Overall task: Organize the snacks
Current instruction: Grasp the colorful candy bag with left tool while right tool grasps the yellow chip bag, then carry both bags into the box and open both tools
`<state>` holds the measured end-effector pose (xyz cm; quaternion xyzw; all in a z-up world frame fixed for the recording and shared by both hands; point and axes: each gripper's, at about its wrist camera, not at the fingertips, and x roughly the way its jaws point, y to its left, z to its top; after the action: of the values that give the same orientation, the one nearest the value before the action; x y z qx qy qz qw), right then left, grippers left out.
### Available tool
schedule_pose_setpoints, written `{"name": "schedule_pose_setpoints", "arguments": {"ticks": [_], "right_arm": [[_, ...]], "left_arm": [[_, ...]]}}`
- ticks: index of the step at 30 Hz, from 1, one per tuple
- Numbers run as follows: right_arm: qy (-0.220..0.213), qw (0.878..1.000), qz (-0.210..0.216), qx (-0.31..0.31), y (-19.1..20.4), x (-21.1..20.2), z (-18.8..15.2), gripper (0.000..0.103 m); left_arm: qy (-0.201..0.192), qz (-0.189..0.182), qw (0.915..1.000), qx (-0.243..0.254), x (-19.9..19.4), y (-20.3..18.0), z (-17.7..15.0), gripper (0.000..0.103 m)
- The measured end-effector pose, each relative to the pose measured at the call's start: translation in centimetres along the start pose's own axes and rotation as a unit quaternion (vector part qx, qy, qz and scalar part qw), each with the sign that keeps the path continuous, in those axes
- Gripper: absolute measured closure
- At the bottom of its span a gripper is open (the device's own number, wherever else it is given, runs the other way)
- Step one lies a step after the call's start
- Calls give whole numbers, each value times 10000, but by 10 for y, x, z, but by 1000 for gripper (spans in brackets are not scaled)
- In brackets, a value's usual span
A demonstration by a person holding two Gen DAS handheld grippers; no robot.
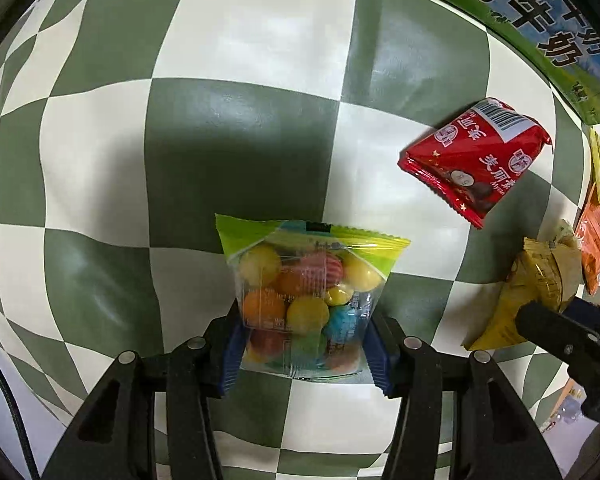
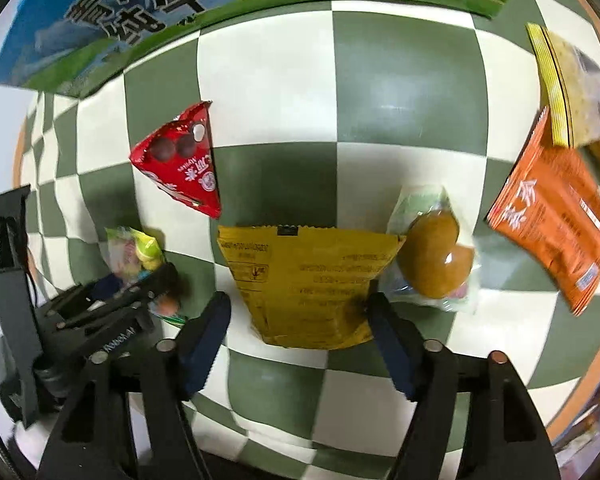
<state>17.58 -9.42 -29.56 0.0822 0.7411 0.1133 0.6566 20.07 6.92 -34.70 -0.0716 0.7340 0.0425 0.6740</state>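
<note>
- The left gripper [image 1: 304, 344] points down at the green-and-white checkered cloth [image 1: 244, 32], its blue pads pressed against both sides of a clear bag of coloured candy balls [image 1: 306, 292]
- That candy bag lies flat on the cloth, its green sealed edge pointing away from the gripper
- The right gripper [image 2: 300, 320] stands over a yellow packet [image 2: 308, 276]; its fingers are apart, the right pad at the packet's edge, the left pad clear of it
- A red packet [image 2: 184, 164] lies between the two grippers, nearer the milk carton box [image 2: 172, 4] at the far side
- Just beside the yellow packet on its right sits a clear wrapper with brown pastries [image 2: 436, 256]
- Further right lie an orange packet [image 2: 560, 216] and a yellow-edged bag [image 2: 572, 88], overlapping at the cloth's edge
</note>
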Motion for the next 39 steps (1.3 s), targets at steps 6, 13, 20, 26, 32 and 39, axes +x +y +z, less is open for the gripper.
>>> {"name": "schedule_pose_setpoints", "arguments": {"ticks": [6, 13, 20, 26, 32, 39], "right_arm": [[-230, 9993, -267, 79, 2, 8, -7, 45], [-480, 9986, 1, 204, 0, -14, -20, 54], [-1016, 9927, 630, -161, 12, -126, 1, 54], [-1703, 9815, 725, -484, 41, -214, 54, 54], [-1737, 9819, 547, -526, 55, -223, 130, 54], [-1222, 9902, 467, -479, 62, -173, 182, 54]], "left_arm": [[-154, 25, 9998, -83, -8, -6, -12, 58], [-418, -33, 9991, 55, -48, -16, -35, 59], [-1146, -683, 9904, 362, -158, -37, -22, 59], [-1751, -872, 9792, 539, -248, -44, 54, 59], [-1450, -717, 9856, 485, -249, -46, 150, 59], [-515, -596, 9956, 514, -190, -49, 205, 59]]}}
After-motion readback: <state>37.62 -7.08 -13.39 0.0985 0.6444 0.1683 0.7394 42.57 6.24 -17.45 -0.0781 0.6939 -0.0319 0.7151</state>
